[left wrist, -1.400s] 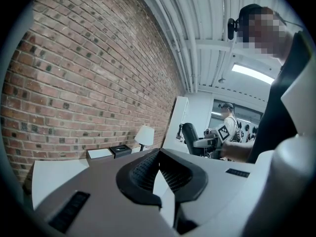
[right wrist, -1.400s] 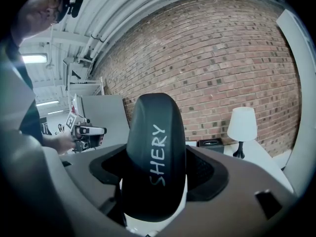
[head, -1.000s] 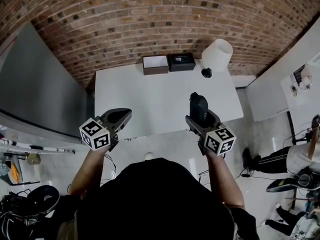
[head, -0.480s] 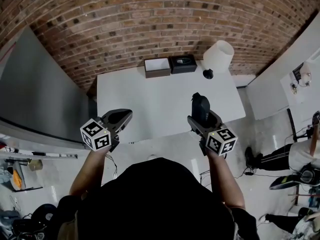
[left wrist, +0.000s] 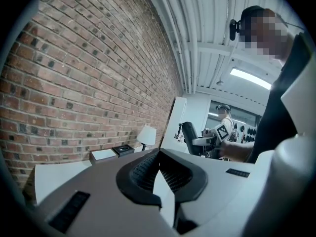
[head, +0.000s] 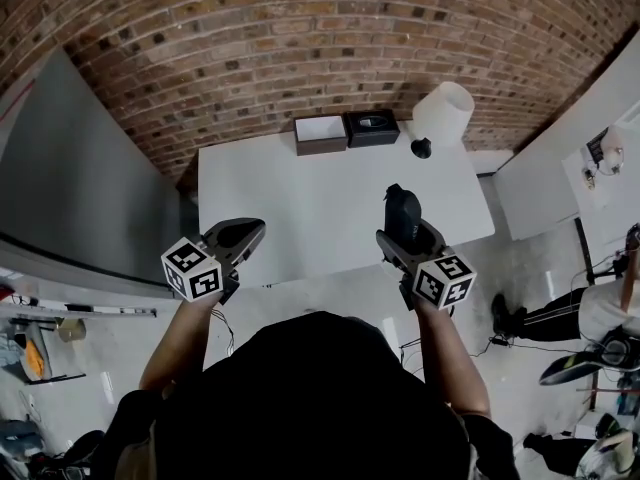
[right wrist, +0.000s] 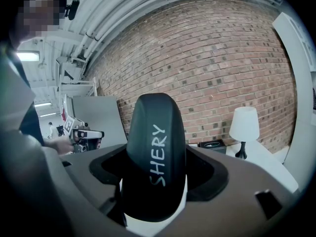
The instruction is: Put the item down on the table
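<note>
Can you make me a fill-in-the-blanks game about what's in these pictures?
1. The right gripper clamps a black case with the word ___ written on it.
2. The left gripper holds ___.
3. The wall behind the table is built of ___.
4. The lamp on the table has a ___ shade.
Missing words: SHERY; nothing; bricks; white.

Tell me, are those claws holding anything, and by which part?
The right gripper clamps a black case by its lower end; the left gripper holds nothing.
</note>
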A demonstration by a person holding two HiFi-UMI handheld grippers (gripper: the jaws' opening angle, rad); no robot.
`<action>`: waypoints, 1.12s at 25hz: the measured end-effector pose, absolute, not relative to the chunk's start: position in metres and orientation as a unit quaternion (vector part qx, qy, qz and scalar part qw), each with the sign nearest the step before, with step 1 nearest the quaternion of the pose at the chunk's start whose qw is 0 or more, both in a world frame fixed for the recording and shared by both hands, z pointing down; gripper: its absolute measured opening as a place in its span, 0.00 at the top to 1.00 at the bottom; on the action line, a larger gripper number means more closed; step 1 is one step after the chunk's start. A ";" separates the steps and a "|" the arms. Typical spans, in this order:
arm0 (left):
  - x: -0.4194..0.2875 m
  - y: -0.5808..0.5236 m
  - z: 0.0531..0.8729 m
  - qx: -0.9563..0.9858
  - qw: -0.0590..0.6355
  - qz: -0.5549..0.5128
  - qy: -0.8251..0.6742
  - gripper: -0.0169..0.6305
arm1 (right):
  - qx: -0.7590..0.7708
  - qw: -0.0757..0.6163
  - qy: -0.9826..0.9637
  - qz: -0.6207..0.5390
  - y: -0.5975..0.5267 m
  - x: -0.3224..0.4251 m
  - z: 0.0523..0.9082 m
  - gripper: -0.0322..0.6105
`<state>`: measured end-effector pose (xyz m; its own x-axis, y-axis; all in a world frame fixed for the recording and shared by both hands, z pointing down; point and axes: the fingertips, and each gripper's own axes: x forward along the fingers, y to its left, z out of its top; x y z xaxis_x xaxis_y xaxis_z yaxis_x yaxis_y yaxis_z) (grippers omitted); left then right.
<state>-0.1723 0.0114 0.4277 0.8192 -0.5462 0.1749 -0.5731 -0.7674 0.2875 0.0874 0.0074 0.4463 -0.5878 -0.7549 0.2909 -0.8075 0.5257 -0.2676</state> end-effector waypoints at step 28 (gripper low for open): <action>-0.175 -0.046 0.423 0.932 0.175 0.034 -0.317 0.95 | 0.437 0.066 -0.875 0.197 -0.067 0.092 0.456 0.40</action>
<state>-0.1749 -0.0456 0.4232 0.7968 -0.5787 0.1739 -0.6024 -0.7381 0.3039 0.0919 -0.0669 0.4557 -0.6098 -0.7389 0.2867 -0.7905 0.5408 -0.2874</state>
